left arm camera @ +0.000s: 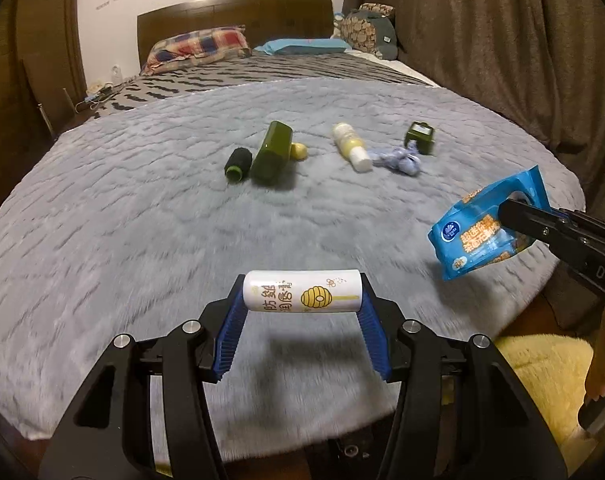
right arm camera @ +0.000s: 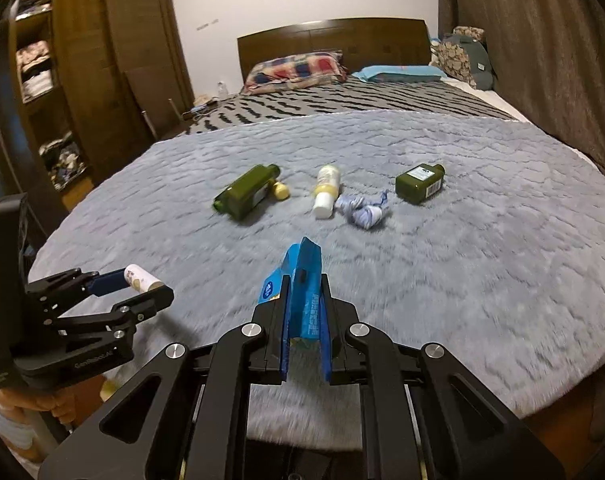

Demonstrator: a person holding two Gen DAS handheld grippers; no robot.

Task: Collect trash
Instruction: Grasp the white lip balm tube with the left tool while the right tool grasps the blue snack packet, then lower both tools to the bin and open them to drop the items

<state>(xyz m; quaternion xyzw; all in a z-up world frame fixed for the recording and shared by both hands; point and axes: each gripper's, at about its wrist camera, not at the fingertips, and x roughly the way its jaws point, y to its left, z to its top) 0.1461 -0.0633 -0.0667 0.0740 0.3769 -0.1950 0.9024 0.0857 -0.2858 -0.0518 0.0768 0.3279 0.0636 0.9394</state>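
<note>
both grippers carry trash above the near edge of the grey blanket.

the left gripper (left arm camera: 301, 300) clamps a white tube (left arm camera: 301, 291) crosswise, end to end between its blue pads, held above the grey blanket (left arm camera: 142, 240) near its near edge. the right gripper (right arm camera: 305, 312) pinches a blue snack packet (right arm camera: 302, 292) between narrow jaws, toward the near right edge in the left wrist view (left arm camera: 488, 226). around the middle of the blanket lie a black spool (left arm camera: 236, 164), a tall green bottle (left arm camera: 272, 152) with a small yellow ball (left arm camera: 298, 151) touching it, a white and yellow bottle (left arm camera: 351, 146), a crumpled blue and white wad (left arm camera: 400, 160) just beside that bottle's cap, and a short green bottle (left arm camera: 420, 136). pillows (left arm camera: 198, 46) sit at the far headboard.
</note>
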